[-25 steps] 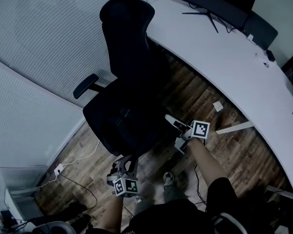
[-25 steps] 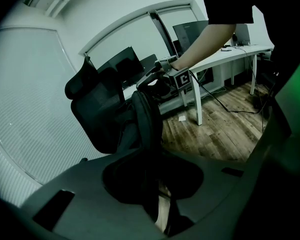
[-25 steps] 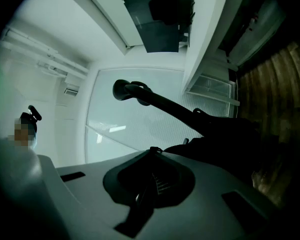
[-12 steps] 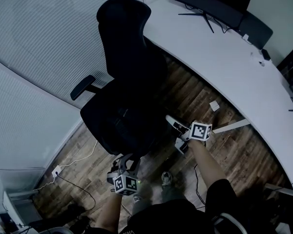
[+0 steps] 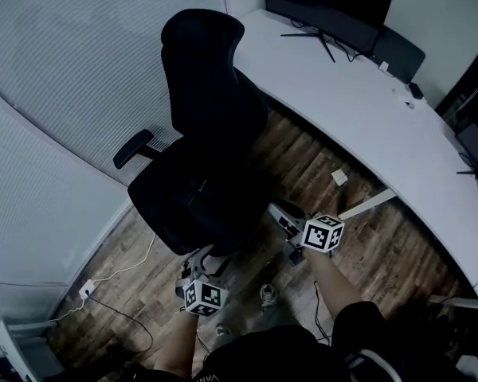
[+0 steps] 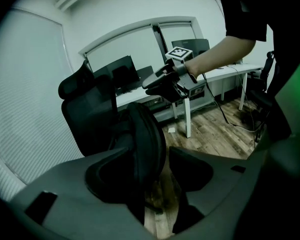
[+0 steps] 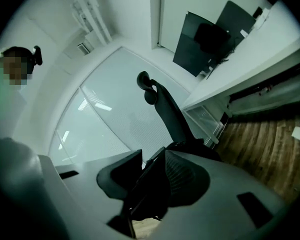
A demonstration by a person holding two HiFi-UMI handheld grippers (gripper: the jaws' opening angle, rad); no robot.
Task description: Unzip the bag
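Office, midday shift: I stand over a black high-backed office chair (image 5: pixel 211 78) with a tool in each hand, both aimed at the black padded bag (image 6: pixel 146 139) that sits at the chair's seat, directly ahead of my tools.

My left tool (image 5: pixel 207 257) points down and forward at the seat's near edge. Its jaws have just been opening and now stand spread. The bag's rounded, upright edge rises in the gap between them, close against the left jaw and clear of the right one.

My right tool (image 5: pixel 283 231) is held level on the seat's right side, across from the left tool. Its jaws have also just been opening and stand apart. A dark fold of the bag fills the gap between them, but I cannot tell whether either pad touches it.

Beyond the right tool, the brown wood-plank floor (image 5: pixel 319 165) runs under a long white curved worktop (image 5: pixel 342 94), where a black monitor (image 5: pixel 327 6) stands at the far end. A small pale scrap (image 5: pixel 339 177) lies on the floor just past that tool.
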